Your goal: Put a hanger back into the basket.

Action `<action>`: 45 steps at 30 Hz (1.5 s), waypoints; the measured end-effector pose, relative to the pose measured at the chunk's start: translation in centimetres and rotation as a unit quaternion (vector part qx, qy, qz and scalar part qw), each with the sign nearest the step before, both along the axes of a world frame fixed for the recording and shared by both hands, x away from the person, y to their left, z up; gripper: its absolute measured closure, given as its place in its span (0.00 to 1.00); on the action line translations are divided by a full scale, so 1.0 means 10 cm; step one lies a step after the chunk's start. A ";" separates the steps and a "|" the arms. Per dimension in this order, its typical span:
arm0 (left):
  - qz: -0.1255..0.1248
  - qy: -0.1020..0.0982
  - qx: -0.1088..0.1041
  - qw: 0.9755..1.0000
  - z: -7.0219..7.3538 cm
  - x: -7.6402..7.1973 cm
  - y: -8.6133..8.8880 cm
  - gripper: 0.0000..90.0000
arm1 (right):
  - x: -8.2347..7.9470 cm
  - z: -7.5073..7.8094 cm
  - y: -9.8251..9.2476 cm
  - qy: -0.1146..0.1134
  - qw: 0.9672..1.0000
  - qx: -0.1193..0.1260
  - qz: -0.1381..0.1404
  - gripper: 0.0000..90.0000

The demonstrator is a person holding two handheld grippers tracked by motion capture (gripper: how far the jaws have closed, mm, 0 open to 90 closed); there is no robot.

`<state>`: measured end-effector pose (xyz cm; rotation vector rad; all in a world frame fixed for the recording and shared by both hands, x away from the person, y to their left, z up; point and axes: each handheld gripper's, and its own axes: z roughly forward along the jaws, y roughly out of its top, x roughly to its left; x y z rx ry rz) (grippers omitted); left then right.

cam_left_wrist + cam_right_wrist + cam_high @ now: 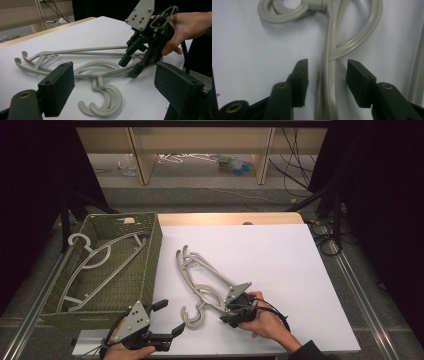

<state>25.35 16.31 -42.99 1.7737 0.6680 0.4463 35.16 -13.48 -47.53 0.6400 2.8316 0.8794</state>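
High view: a white table (280,255) holds two stacked grey hangers (202,280) near its front edge. The right gripper (231,312) sits at their shoulder bar. The left gripper (167,317), jaws spread wide, hovers off to the left, beside a green woven basket (155,250) holding another hanger (95,257).

Left gripper view: its jaws stand far apart, framing the hangers' hooks (105,102) and the right gripper (133,66) beyond.

Right gripper view: both jaws straddle the hangers' bar (328,82), apart, not touching it.

White table (280,255) bears stacked grey hangers (202,280), perhaps two.
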 end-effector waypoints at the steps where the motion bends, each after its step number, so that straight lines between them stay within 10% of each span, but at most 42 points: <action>1: 0.001 0.003 0.001 1.000 0.00 -0.01 0.00 0.18 | 0.01 -0.01 0.01 0.001 1.000 0.000 0.000 0.63; 17: 0.000 0.007 0.006 1.000 -0.03 0.01 0.00 0.19 | 0.04 0.02 0.07 0.025 1.000 -0.011 -0.013 0.87; 29: 0.004 0.001 0.009 1.000 -0.01 0.03 0.04 0.20 | 0.02 0.17 0.01 -0.003 1.000 -0.023 0.003 0.89; 45: -0.001 0.007 0.019 1.000 -0.03 0.04 0.03 0.20 | 0.02 0.17 0.01 0.012 0.999 -0.033 0.003 0.90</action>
